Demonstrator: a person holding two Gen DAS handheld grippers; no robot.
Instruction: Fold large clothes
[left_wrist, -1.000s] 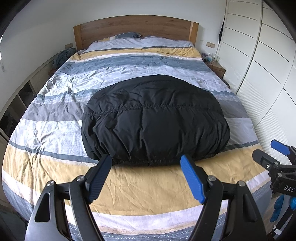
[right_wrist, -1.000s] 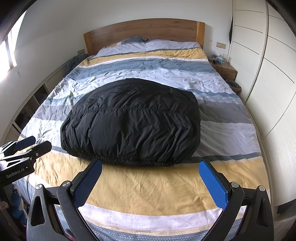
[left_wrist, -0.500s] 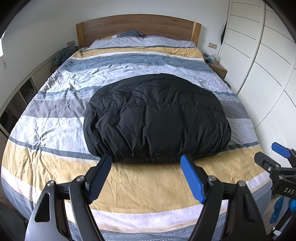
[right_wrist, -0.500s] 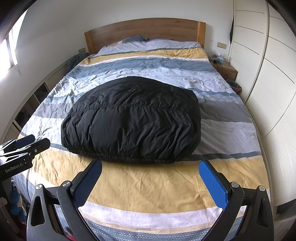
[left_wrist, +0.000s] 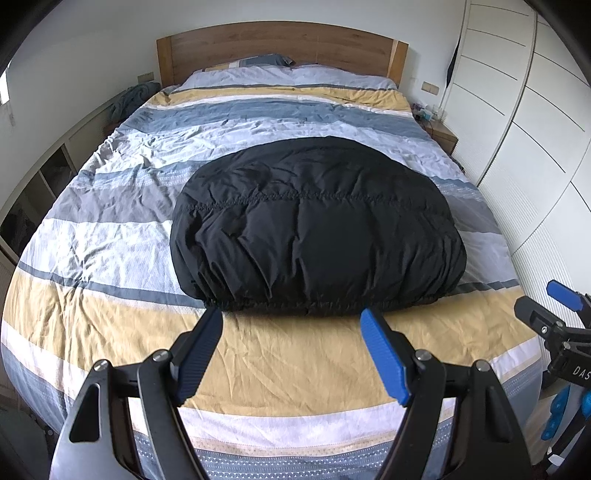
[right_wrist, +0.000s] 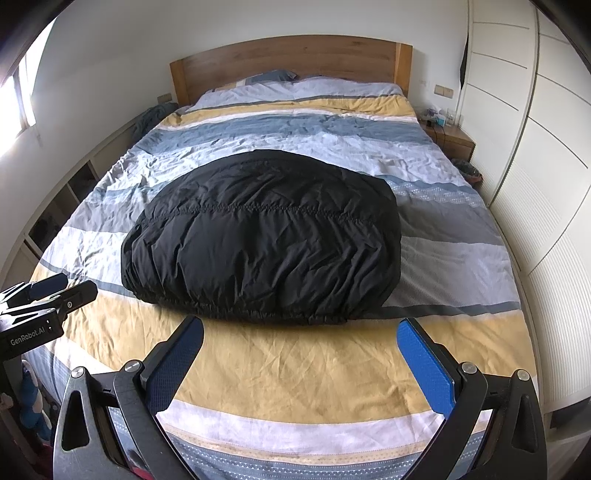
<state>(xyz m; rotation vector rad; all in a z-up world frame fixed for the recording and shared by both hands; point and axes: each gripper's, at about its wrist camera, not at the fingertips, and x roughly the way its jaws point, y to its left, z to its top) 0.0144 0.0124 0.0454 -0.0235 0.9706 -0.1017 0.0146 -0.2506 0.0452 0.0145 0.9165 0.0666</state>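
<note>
Left gripper and right gripper jaws wide apart, empty, lower frame; folded black jacket above them, untouched.

Just beyond the fingertips lies a puffy black jacket of thin, matt, crinkled synthetic cloth with a gathered elastic hem. Under the fingers spreads a striped yellow, grey and white cotton duvet cover, matt and creased. Far ahead stands a smooth brown wooden headboard. The blue finger pads look like ribbed, faintly glossy rubber.
</note>
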